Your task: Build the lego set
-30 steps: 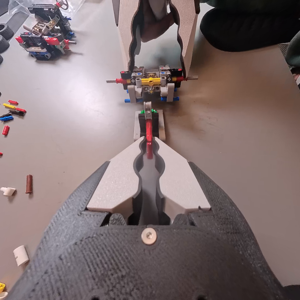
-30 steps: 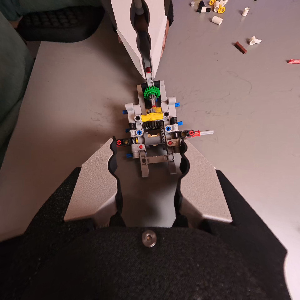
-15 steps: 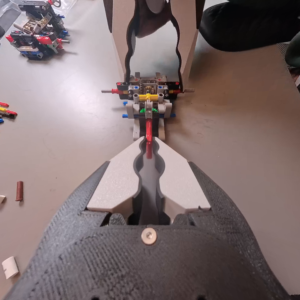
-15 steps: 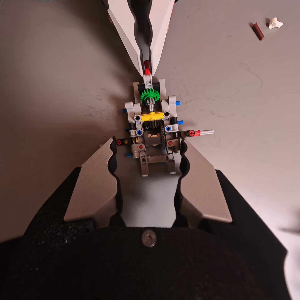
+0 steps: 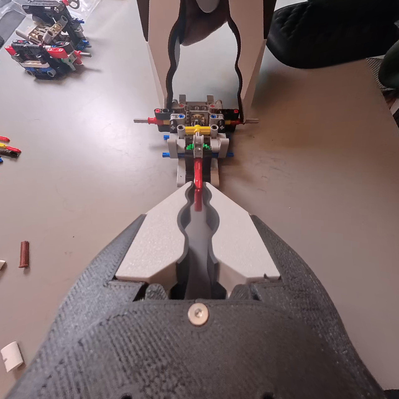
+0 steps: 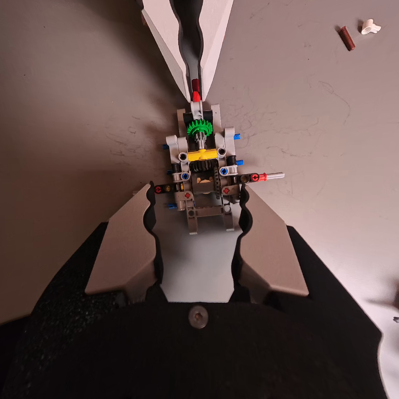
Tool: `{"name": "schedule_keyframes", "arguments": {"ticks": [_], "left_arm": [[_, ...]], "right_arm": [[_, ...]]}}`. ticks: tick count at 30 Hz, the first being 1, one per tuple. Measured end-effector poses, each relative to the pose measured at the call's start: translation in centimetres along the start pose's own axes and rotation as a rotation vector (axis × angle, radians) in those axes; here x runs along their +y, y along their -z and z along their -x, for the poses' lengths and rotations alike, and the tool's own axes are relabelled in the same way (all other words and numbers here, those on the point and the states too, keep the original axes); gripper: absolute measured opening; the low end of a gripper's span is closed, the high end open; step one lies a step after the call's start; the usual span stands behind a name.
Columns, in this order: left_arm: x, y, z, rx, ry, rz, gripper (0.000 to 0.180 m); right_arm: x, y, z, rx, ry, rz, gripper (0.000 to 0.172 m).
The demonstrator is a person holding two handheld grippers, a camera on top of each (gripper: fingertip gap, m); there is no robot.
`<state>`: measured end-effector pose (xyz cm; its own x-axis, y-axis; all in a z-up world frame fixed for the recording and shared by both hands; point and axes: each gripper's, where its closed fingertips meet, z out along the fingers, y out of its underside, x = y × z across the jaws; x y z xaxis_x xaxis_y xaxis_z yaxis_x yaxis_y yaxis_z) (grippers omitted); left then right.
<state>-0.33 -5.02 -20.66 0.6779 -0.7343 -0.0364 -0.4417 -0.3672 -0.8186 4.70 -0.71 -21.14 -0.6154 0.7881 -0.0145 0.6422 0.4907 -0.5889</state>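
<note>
My left gripper (image 5: 198, 183) is shut on a red axle (image 5: 197, 172). The axle runs forward into a grey joint and a green gear (image 6: 199, 128) on a small grey and black block. That gear end sits between the grey arms of a gear assembly (image 6: 203, 172) of grey, black and yellow parts on the table. My right gripper (image 6: 197, 187) straddles the assembly's far end, with its black pads (image 6: 243, 190) against the black side beams. The left wrist view shows the same assembly (image 5: 196, 121) with the right gripper (image 5: 205, 112) on it. The left gripper also shows in the right wrist view (image 6: 195, 99).
A second built model (image 5: 46, 49) stands at the far left. Loose pins (image 5: 10, 149), a brown piece (image 5: 24, 253) and a white piece (image 5: 11, 356) lie at the left. A white connector (image 6: 369, 27) lies beside the brown piece. A dark sleeve (image 5: 323, 32) rests at the table's far right. One gripper's finger ends stand about 8 cm off the other's.
The gap between the red-axle part and the assembly has closed, and the gear end now sits between the grey arms. The assembly moved along with my right gripper.
</note>
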Motion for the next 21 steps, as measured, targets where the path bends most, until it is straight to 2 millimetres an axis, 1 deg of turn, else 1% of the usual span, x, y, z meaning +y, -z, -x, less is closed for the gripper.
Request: {"name": "schedule_keyframes", "arguments": {"ticks": [6,11,15,21], "left_arm": [[0.0,0.0,-0.1,0.003,0.008,0.002,0.005],[-0.5,0.3,-0.3,0.035,0.057,-0.037,0.005],[-0.3,0.4,-0.4,0.062,0.081,-0.031,0.005],[-1.4,1.0,-0.1,0.097,0.173,-0.113,0.005]], "right_arm": [[-0.1,0.2,-0.1,0.009,0.017,0.072,0.077],[-0.3,0.5,-0.2,0.003,0.028,0.119,0.077],[-0.3,0.2,-0.1,-0.034,0.03,0.092,0.077],[-0.2,-0.1,0.1,-0.055,-0.013,0.043,0.077]]}}
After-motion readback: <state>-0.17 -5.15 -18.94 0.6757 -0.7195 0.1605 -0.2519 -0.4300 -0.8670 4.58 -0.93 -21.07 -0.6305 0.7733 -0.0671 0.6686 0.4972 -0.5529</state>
